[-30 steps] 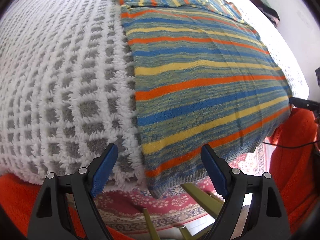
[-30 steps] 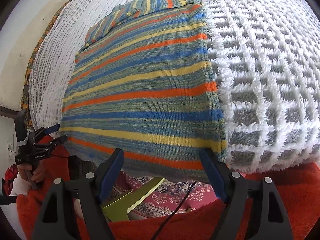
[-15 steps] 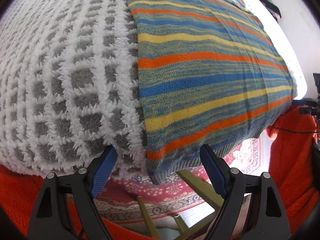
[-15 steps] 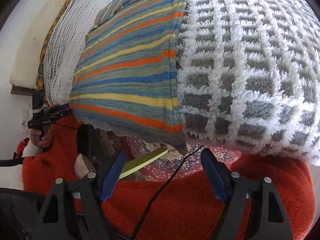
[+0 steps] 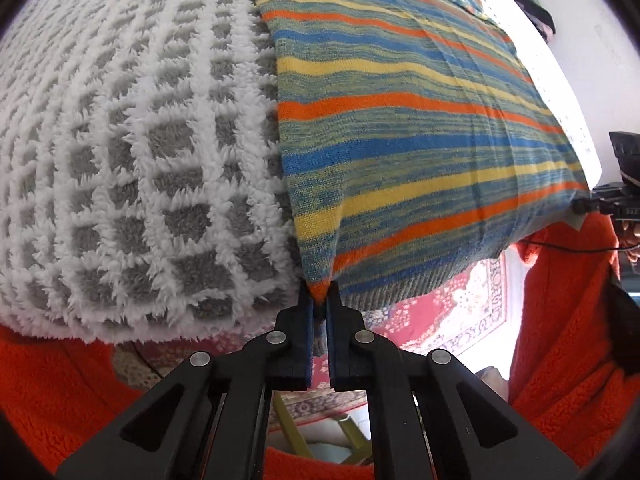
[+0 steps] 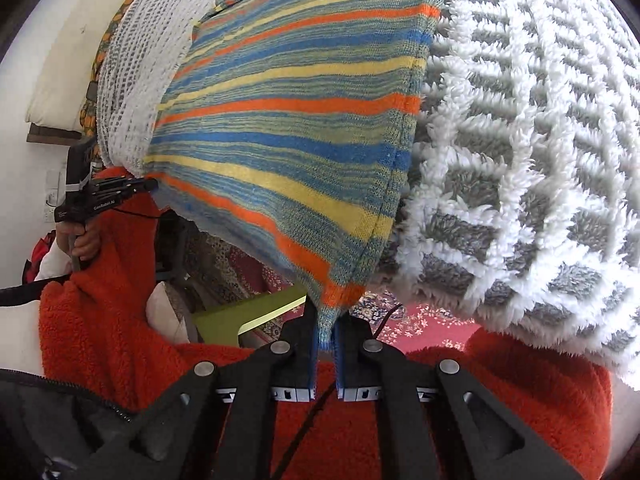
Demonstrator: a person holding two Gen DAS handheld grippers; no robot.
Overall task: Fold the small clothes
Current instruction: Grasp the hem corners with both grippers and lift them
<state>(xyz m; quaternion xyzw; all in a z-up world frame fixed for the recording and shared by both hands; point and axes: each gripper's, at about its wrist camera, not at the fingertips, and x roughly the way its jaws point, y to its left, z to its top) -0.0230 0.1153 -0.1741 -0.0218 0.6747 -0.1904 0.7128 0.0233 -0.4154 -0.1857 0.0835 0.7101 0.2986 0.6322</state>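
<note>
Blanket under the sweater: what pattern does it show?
White fluffy grid over grey squares on the blanket; clearest in the left wrist view.

One marking is showing: small white lettering on the black body of the left gripper [image 6: 150,186], sitting at about nine o'clock in the right wrist view. It is reading roughly "GenRobot.AI", though the letters are tiny and blurred.

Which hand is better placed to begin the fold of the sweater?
Neither clearly; I would move both together. The left tongs are shut on one hem corner of the sweater, and the right tongs on the other corner, both at the blanket edge.
</note>
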